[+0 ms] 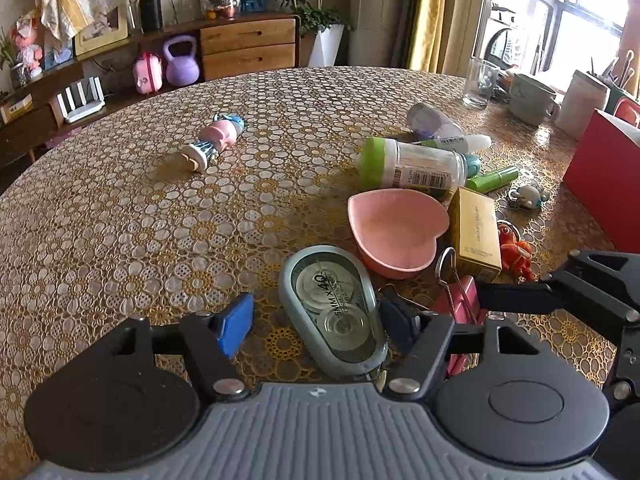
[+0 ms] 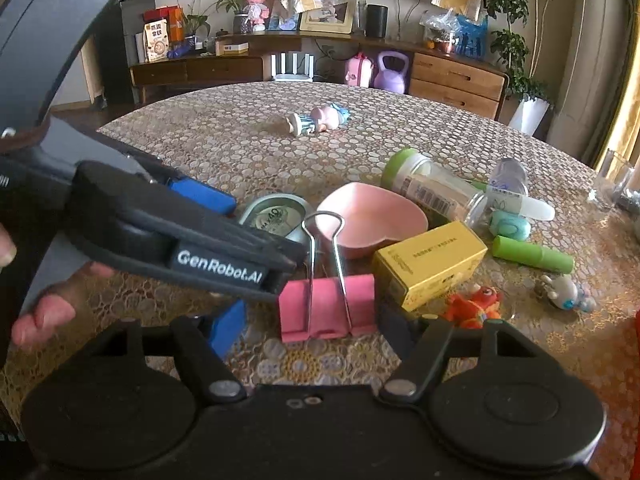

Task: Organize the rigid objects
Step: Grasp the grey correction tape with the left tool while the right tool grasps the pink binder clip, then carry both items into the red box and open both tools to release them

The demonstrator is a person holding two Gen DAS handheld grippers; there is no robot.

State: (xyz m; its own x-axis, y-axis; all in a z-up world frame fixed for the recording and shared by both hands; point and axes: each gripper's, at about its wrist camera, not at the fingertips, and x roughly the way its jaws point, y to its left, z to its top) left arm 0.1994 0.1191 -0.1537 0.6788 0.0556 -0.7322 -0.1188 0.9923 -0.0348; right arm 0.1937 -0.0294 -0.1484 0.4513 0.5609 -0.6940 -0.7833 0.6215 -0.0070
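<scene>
My left gripper (image 1: 316, 320) is open, its blue fingers either side of a grey-blue correction tape dispenser (image 1: 334, 308) lying on the table; the dispenser also shows in the right wrist view (image 2: 276, 214). My right gripper (image 2: 316, 328) is open around a pink binder clip (image 2: 326, 306) with its wire handles pointing away. The clip shows partly behind the left gripper's right finger (image 1: 456, 300). A pink heart-shaped bowl (image 1: 396, 228) and a yellow box (image 1: 476, 232) lie just beyond.
A green-capped bottle (image 1: 412, 164), a green tube (image 1: 492, 179), an orange toy (image 1: 516, 250), a white keychain figure (image 1: 528, 196) and a doll (image 1: 214, 142) lie on the round table (image 1: 120, 220). A red box (image 1: 604, 184), glass (image 1: 480, 82) and mug (image 1: 530, 98) stand at right.
</scene>
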